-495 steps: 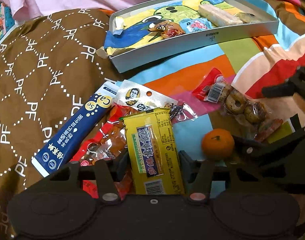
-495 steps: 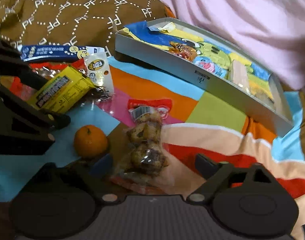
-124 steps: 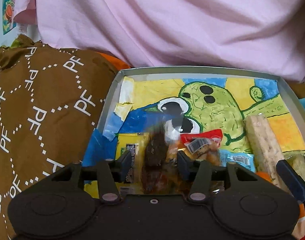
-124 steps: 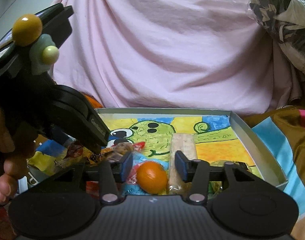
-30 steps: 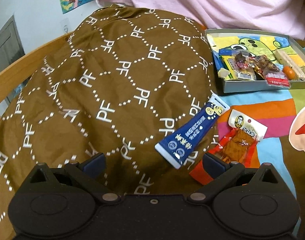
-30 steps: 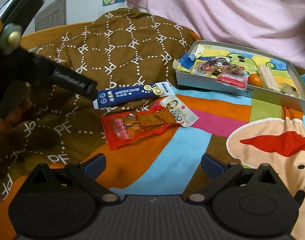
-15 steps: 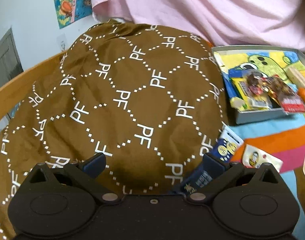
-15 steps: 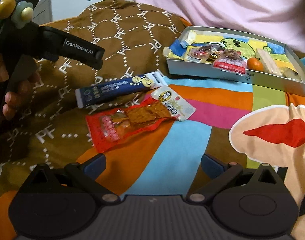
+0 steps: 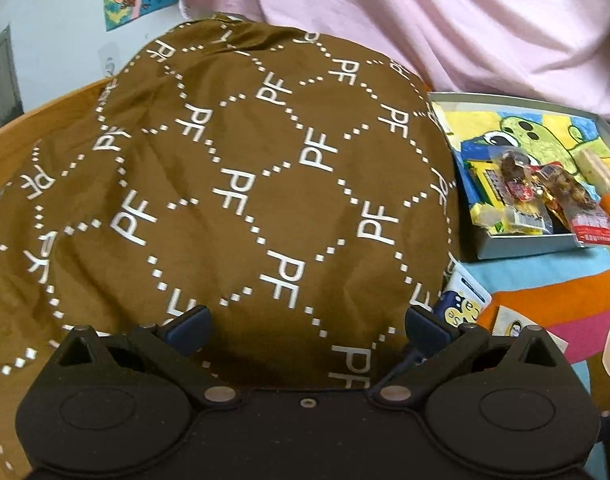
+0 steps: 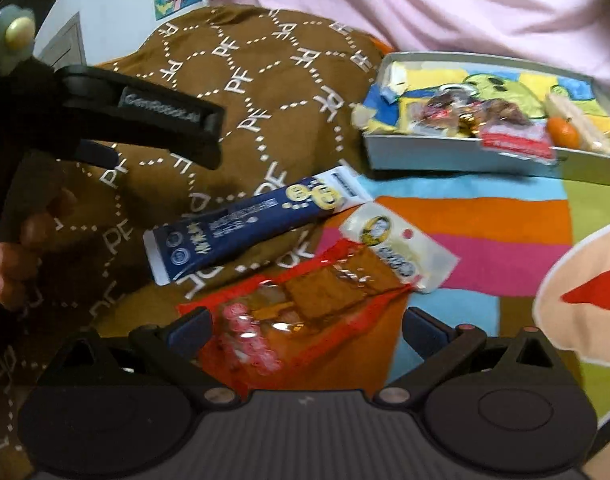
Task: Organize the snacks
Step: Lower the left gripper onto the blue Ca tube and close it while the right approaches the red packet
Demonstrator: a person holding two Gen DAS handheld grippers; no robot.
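Right gripper (image 10: 305,326) hangs wide open over the red snack packet (image 10: 301,304); left gripper (image 9: 307,326), also wide, empty above the brown cushion (image 9: 245,184).

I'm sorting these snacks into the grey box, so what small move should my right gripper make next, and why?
Probably ease the right gripper down and close on the red snack packet. Its jaws are open with the packet lying loose between them, apart from the grey box, which already holds other snacks. The blue stick packet and white sachet also wait outside.
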